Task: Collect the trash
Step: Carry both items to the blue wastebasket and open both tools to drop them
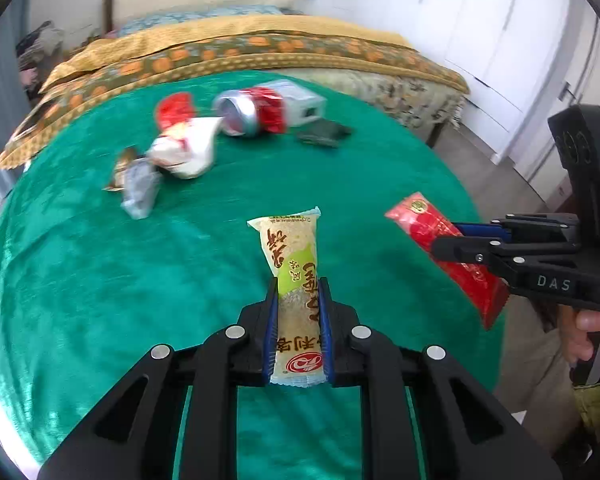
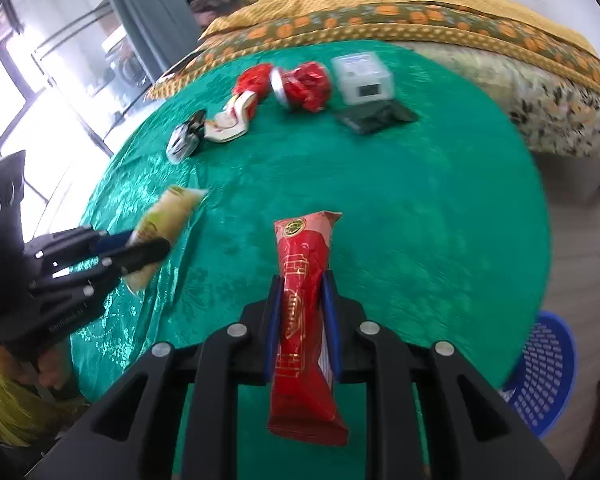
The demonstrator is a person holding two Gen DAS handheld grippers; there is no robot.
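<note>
Left tool pinches beige wrapper, right tool pinches red wrapper, both above table. Next: carry to blue basket, probably the bin, right of right tool.

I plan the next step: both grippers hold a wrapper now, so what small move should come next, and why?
Probably swing the right gripper toward the blue basket on the floor at its right, and release there. It is shut on the red wrapper, lifted above the green tablecloth, and that basket is the only bin visible.

Glossy film wraps the red packet; the green tablecloth shines like satin; the crushed can is bare metal.
</note>
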